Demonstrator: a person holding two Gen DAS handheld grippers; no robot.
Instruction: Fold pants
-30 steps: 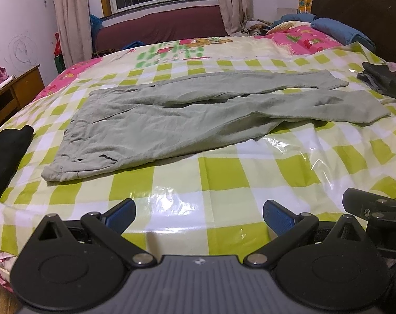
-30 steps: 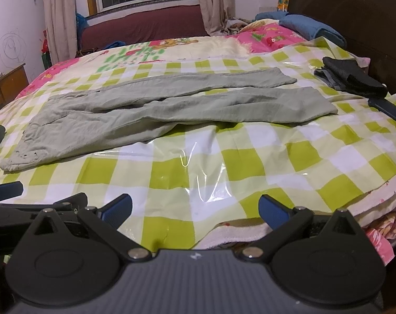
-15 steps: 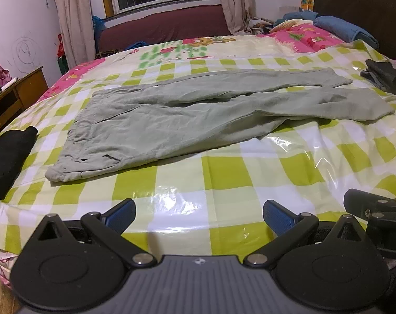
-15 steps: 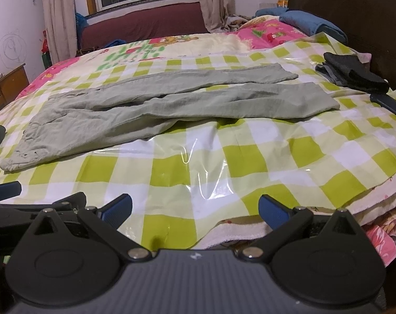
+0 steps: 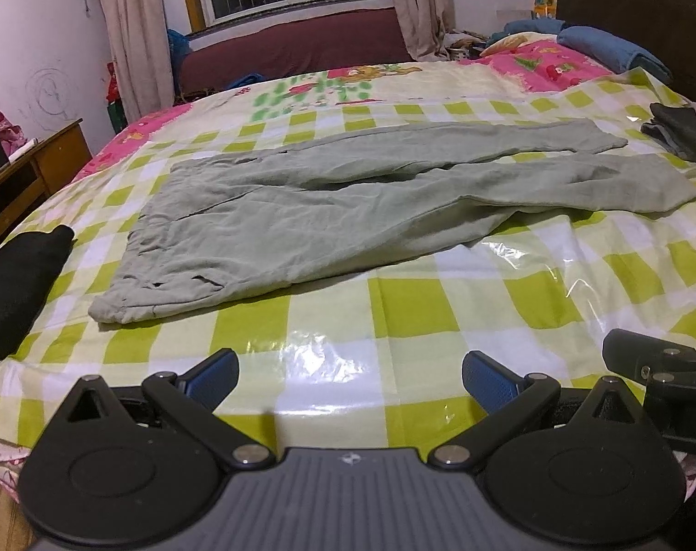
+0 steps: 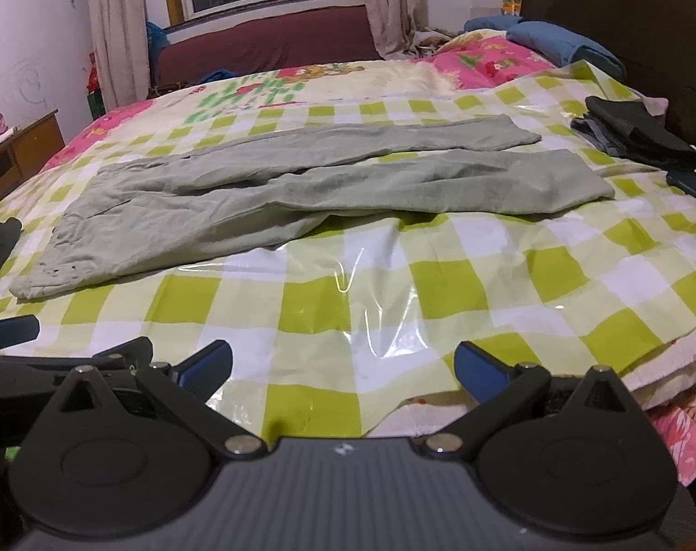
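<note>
Grey-green pants (image 5: pixel 348 202) lie flat on the checked green-and-white sheet (image 5: pixel 407 303), waistband at the left, both legs stretched to the right, the near leg partly over the far one. They also show in the right wrist view (image 6: pixel 302 193). My left gripper (image 5: pixel 350 374) is open and empty above the bed's near edge, well short of the pants. My right gripper (image 6: pixel 343 367) is open and empty, beside the left one, also short of the pants.
A folded black garment (image 5: pixel 17 284) lies at the left edge of the bed. Dark folded clothes (image 6: pixel 637 133) lie at the right by the headboard (image 6: pixel 632 23). A blue pillow (image 6: pixel 563 46) is at the back right, a wooden cabinet (image 5: pixel 26 174) at the left.
Both grippers have edged slightly forward and tilted, so the pants sit a little lower in view. The pants have not moved and the jaws stay open.
</note>
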